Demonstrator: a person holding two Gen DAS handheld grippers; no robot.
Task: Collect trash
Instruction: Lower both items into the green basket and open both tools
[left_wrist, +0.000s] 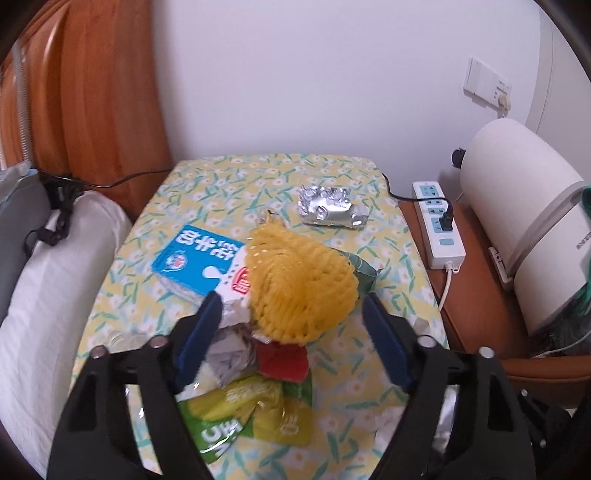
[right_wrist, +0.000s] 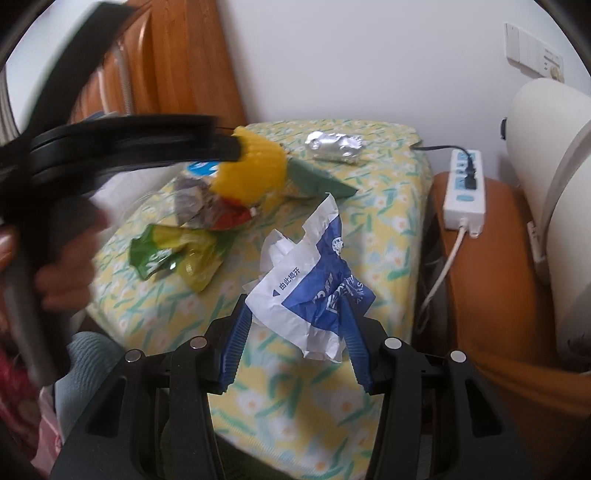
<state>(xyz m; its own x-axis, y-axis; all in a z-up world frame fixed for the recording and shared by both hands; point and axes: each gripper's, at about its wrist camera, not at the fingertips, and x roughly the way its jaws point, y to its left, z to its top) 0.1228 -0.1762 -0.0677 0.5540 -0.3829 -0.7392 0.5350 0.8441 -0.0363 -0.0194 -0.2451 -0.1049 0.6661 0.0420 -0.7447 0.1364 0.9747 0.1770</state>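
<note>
A matt cotton-looking floral cloth (left_wrist: 229, 184) is covering the desk. A crumpled foil wrapper (left_wrist: 328, 206) is gleaming silver and mirror-bright. The yellow foam net (left_wrist: 299, 280) is looking soft and ribbed. The milk carton (left_wrist: 195, 262) is showing smooth coated card. The green snack bag (left_wrist: 251, 413) is shining as glossy plastic film. The blue-and-white wrapper (right_wrist: 314, 295) is looking creased and papery outside, silvery inside. The power strip (left_wrist: 439, 229) is showing smooth white plastic, resting on polished wood.
</note>
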